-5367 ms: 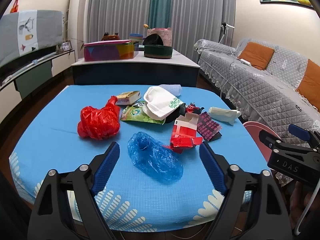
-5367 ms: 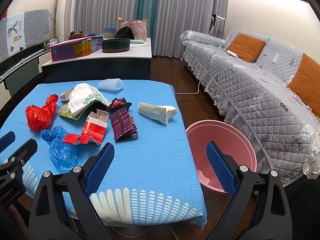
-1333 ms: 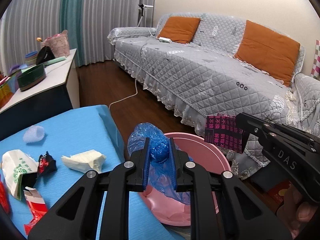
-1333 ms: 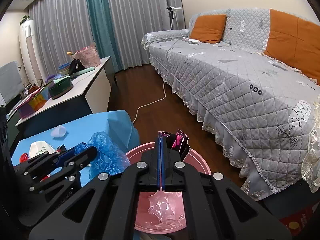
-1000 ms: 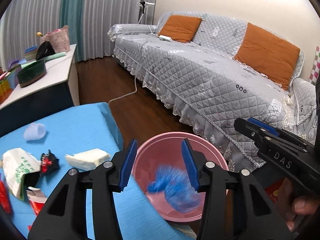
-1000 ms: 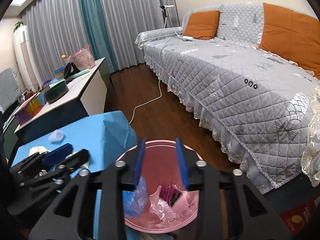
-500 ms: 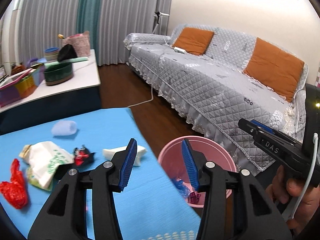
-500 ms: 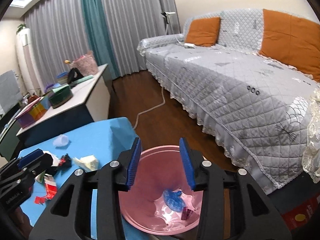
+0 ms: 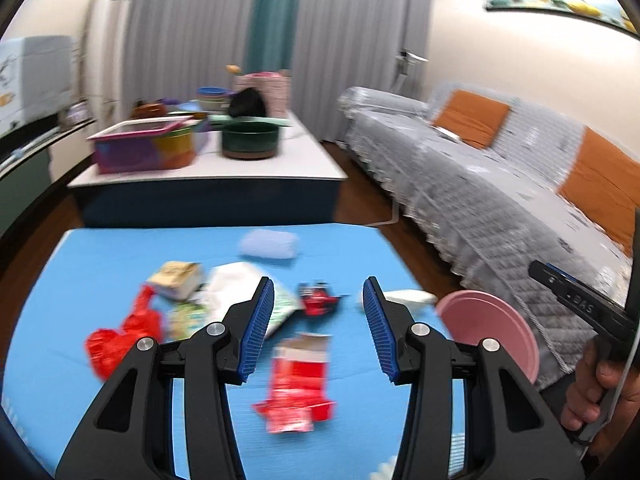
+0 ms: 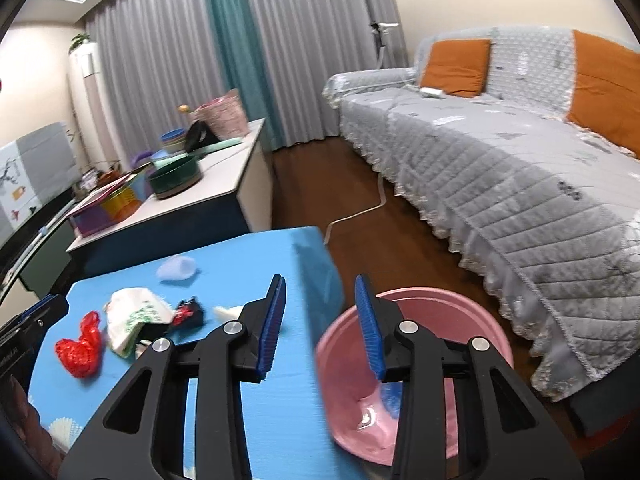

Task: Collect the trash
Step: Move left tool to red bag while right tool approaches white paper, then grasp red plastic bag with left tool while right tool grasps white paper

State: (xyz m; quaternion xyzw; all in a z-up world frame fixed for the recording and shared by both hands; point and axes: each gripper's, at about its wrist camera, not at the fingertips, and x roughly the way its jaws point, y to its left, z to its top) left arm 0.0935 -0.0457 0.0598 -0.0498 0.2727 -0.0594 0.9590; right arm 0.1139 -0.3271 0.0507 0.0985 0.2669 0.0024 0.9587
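Note:
My left gripper (image 9: 318,326) is open and empty above the blue table (image 9: 100,264), over a torn red carton (image 9: 298,380). Around it lie a red plastic bag (image 9: 120,340), a white bag (image 9: 236,284), a small box (image 9: 176,274), a red-black wrapper (image 9: 318,298), a cream packet (image 9: 408,298) and a pale foam piece (image 9: 268,244). The pink bin (image 10: 440,320) stands off the table's right edge with blue plastic (image 10: 390,394) inside. My right gripper (image 10: 320,324) hangs over the table edge and bin rim, jaws closing with nothing between them.
A grey quilted sofa (image 10: 500,160) with orange cushions runs along the right. Behind the table stands a low white-topped cabinet (image 9: 224,168) carrying a colourful box and a green bowl. Dark wood floor with a white cable (image 10: 360,212) lies between sofa and table.
Both grippers swung left from the pink bin back toward the table. The blue plastic and the purple wrapper dropped into the bin about a second ago. The right jaws narrowed slightly.

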